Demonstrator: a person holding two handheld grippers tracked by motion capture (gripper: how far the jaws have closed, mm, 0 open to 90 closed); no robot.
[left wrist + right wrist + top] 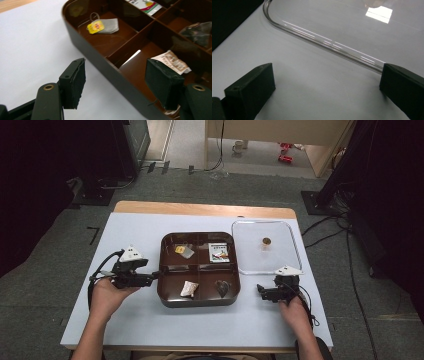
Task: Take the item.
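A dark brown tray (167, 297) with four compartments sits mid-table. It holds a tea bag with a yellow tag (102, 25), a white printed packet (218, 252), a pale sachet (172, 62) and a dark packet (197, 31). My left gripper (156, 276) is open at the tray's left wall (100, 62). In the left gripper view one jaw is outside that wall and the other is over the front left compartment. My right gripper (261, 291) is open and empty, low over the table beside the front rim of a clear lid (324, 42).
The clear lid (290, 251) lies flat to the right of the tray, with a small brown knob (266, 241) at its middle. The white tabletop (125, 320) has bare room in front and at the left. Cables and dark stands occupy the floor beyond.
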